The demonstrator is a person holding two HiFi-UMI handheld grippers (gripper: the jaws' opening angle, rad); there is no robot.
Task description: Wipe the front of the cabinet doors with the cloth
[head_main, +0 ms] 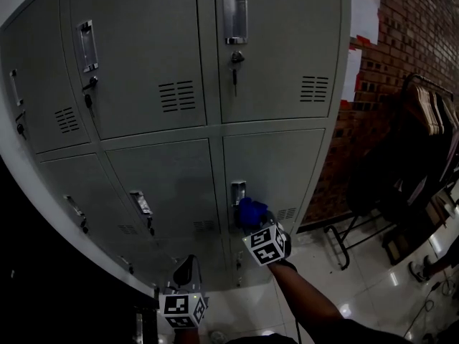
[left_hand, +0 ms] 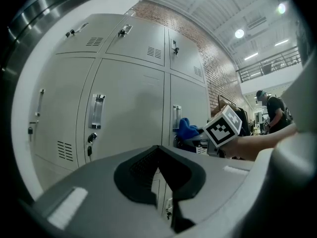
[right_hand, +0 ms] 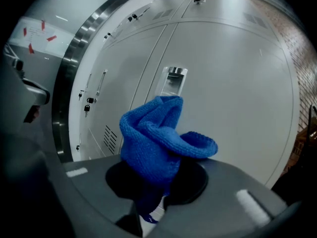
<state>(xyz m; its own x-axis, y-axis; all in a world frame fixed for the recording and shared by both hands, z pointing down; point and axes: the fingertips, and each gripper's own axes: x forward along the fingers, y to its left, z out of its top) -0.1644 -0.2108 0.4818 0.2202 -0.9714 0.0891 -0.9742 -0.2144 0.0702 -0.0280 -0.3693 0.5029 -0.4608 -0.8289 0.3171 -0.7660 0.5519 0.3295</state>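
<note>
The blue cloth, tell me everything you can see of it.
The blue cloth is knitted and soft-looking, bunched into loose folds, one rolled edge drooping sideways. The right gripper pinches its lower end between its fingers. It sits by the lower right cabinet door, just below the handle; whether it touches is unclear.

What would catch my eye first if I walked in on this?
The bright blue cloth, bunched in the right hand-held gripper, stands out close to a lower door's handle. Behind it a wall of grey cabinet doors fills the view, with red brick at the right.
</note>
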